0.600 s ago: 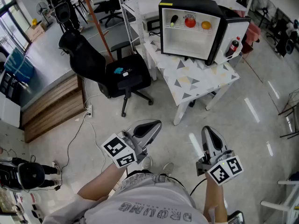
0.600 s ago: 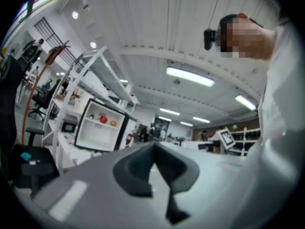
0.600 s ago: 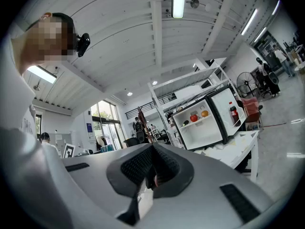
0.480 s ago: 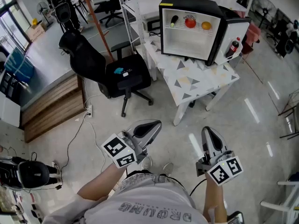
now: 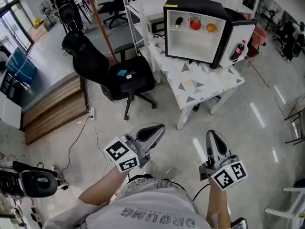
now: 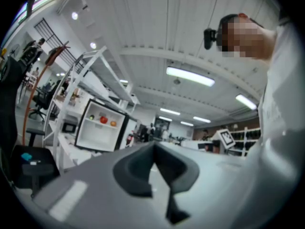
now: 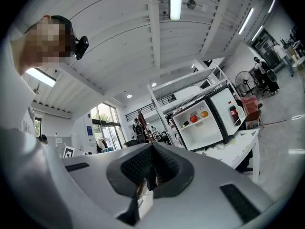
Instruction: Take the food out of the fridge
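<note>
Three foods [image 5: 195, 24] in row inside open fridge [image 5: 190, 46].

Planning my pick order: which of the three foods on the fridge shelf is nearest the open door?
The orange, at the right end of the row, next to the door. The red tomato sits in the middle and the dark vegetable is farthest left.
</note>
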